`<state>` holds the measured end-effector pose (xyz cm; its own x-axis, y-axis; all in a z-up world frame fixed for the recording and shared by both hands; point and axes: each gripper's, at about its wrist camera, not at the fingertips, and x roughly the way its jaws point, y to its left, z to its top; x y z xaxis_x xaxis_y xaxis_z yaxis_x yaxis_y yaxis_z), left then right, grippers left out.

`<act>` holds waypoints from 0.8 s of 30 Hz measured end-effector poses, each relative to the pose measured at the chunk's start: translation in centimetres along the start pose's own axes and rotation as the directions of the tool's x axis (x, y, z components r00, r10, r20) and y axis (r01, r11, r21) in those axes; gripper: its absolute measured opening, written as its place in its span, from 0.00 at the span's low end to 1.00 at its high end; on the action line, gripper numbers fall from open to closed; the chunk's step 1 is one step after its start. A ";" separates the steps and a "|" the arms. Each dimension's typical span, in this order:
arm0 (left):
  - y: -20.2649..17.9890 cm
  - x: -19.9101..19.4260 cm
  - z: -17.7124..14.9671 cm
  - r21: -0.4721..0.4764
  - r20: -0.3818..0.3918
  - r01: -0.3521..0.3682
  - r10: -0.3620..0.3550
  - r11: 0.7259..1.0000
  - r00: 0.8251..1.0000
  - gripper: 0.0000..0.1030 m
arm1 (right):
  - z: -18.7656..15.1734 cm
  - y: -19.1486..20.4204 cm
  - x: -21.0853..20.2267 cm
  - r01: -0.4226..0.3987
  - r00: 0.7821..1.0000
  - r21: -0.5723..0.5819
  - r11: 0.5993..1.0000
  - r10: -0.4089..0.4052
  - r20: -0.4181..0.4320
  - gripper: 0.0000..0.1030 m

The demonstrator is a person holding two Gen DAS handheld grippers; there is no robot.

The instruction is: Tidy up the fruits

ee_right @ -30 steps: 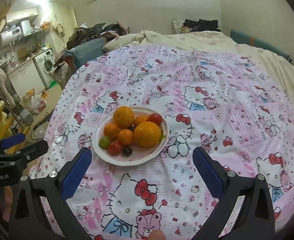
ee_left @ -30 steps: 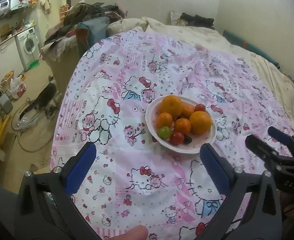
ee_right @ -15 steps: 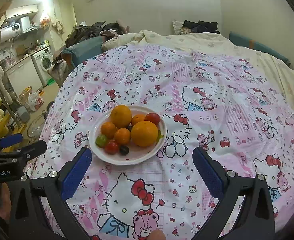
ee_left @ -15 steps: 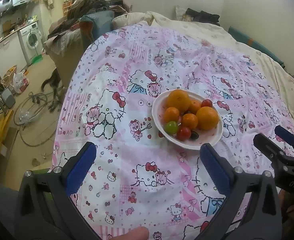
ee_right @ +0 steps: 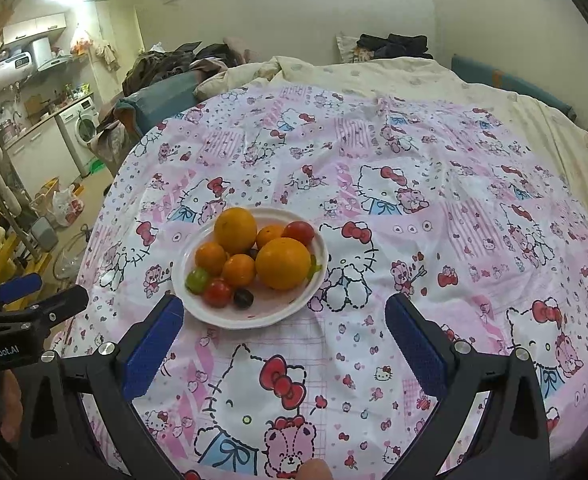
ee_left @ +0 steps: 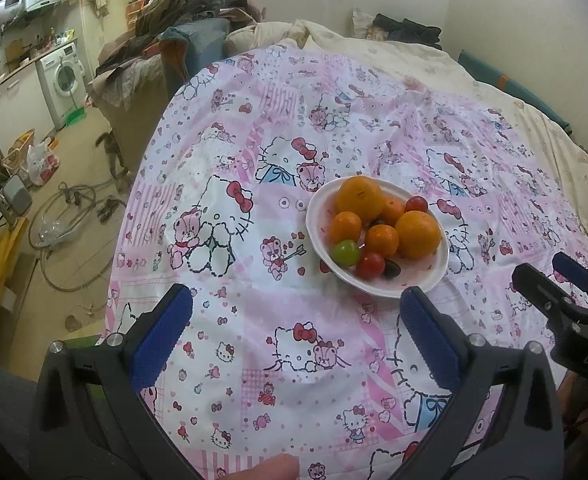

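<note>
the plate (ee_right: 214, 316) sits on the pink cartoon sheet (ee_right: 413, 208), left of centre in the right wrist frame and right of centre in the left wrist frame (ee_left: 377, 288). on it lie two big oranges (ee_right: 282, 263), one at the back (ee_right: 235, 229) and one at the right, with three small oranges (ee_right: 238, 270) around them, a green fruit (ee_right: 197, 280) at the front left, two red tomatoes (ee_right: 217, 293), one at the front and one at the back right, and a dark grape (ee_right: 243, 298) beside the front tomato. all the fruit is packed together, touching.

the right gripper (ee_right: 284, 344) hangs low in its frame, jaws wide apart, holding nothing; its left finger tip is just beside the plate's near rim. the left gripper (ee_left: 295, 328) is likewise spread wide and empty, its right finger tip just by the plate's near edge. each gripper shows in the other's frame at the side edge, low down. a washer (ee_left: 66, 76) stands at upper left.
</note>
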<state>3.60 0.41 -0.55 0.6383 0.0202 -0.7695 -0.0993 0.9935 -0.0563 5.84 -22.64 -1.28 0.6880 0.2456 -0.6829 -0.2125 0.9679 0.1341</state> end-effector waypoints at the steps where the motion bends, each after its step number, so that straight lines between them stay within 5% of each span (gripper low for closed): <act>1: 0.0 0.0 0.0 0.001 0.000 0.000 0.000 1.000 1.000 0.99 | 0.0 0.0 0.0 0.001 1.000 0.000 1.000 -0.001 0.001 1.00; 24: 0.0 0.1 -0.1 0.006 -0.003 0.022 -0.022 1.000 1.000 0.99 | 0.0 -0.1 -0.3 0.002 1.000 0.020 1.000 -0.002 -0.002 1.00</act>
<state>3.63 0.36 -0.71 0.6384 -0.0017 -0.7697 -0.0810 0.9943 -0.0694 5.68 -22.83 -1.11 0.6871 0.2438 -0.6845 -0.1973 0.9692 0.1471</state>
